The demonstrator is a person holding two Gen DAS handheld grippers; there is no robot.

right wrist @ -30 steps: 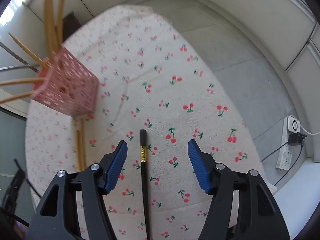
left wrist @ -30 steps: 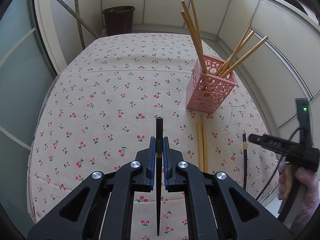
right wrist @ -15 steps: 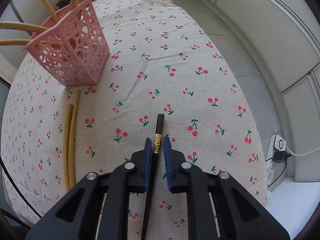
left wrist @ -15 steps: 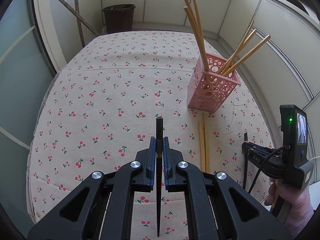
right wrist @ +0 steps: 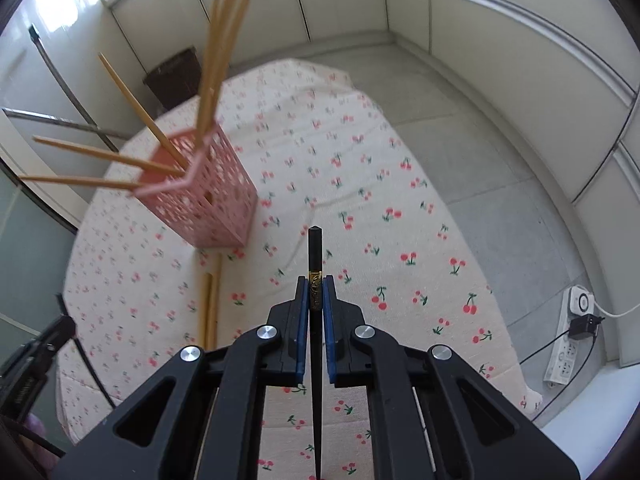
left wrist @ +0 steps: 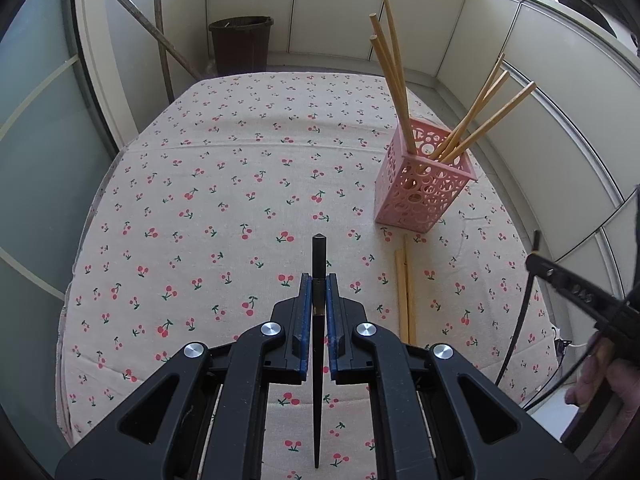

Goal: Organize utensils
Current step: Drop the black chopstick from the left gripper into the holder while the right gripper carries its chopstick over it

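Cherry-print tablecloth (left wrist: pixel 240 152) | left gripper (left wrist: pixel 319 280) clamps black chopstick (left wrist: pixel 319 256) | right gripper (right wrist: pixel 316 280) clamps gold-banded chopstick (right wrist: pixel 315 248)

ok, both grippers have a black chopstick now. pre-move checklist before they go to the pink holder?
1. Left gripper shut on its black chopstick: ok.
2. Right gripper, jaws just closed, clamped on the gold-banded black chopstick: ok.
3. Right chopstick lifted off the cherry tablecloth: cannot tell.
4. Pink holder upright: ok.
5. Space in holder among wooden chopsticks: cannot tell.
6. Wooden pair lying on the cloth, not stowed: not ok.
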